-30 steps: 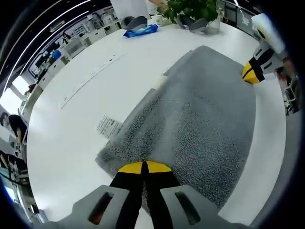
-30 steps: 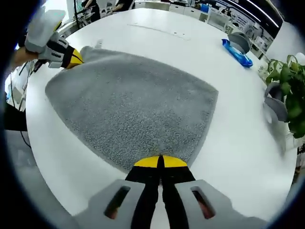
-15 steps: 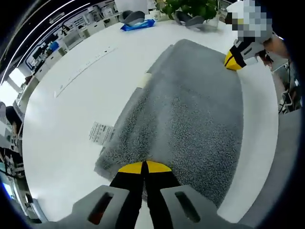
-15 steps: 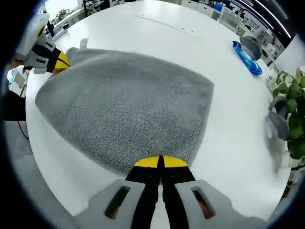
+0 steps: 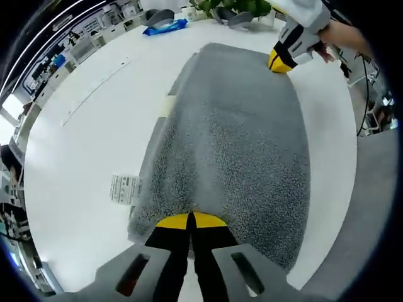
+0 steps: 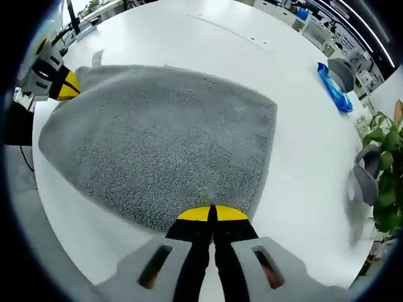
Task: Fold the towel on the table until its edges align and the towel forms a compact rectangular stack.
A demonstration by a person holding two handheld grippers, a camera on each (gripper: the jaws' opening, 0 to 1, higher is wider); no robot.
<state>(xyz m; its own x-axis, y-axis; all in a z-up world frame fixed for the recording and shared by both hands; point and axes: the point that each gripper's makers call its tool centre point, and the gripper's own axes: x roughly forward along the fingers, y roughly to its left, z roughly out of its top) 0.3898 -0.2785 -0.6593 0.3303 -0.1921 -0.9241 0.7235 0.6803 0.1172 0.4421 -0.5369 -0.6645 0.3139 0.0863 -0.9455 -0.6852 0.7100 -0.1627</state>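
Grey fluffy terry towel [image 5: 233, 145] lies doubled on white bench [image 5: 75, 151]; we see both tongs [image 5: 190, 221] [image 6: 211, 215] clamped on corners; left gripper view alone shows white care label [image 5: 124, 188].

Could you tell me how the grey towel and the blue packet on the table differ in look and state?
The grey towel is broad, fuzzy and spread flat; the blue packet is narrow, glossy and far smaller. The towel is pinched by both tools, the left tool and the right tool; the packet lies untouched, apart from the towel. Both rest on the white table.
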